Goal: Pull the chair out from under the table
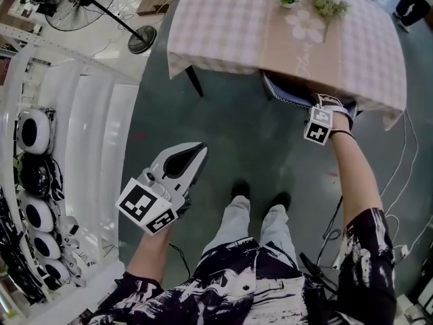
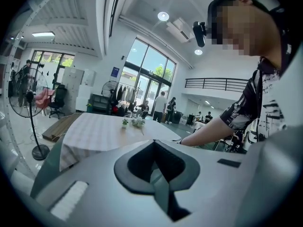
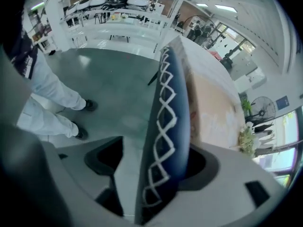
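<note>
Nearest the person, the left tool (image 1: 196, 153) hung idle over the grey floor (image 1: 230, 127), its jaws together on nothing. Farther out, the right tool (image 1: 329, 107) pointed down, its jaws apart astride the top edge of the chair (image 1: 287, 93) back. A gap showed on one side, so it was not yet clamped. The chair sat tucked under the near edge of the worktop (image 1: 223, 26), only its blue, lattice-patterned back showing. That padding would likely give over a stiff frame. A firm clamp at mid-rail should drag the fairly heavy chair out straight without twisting.
</note>
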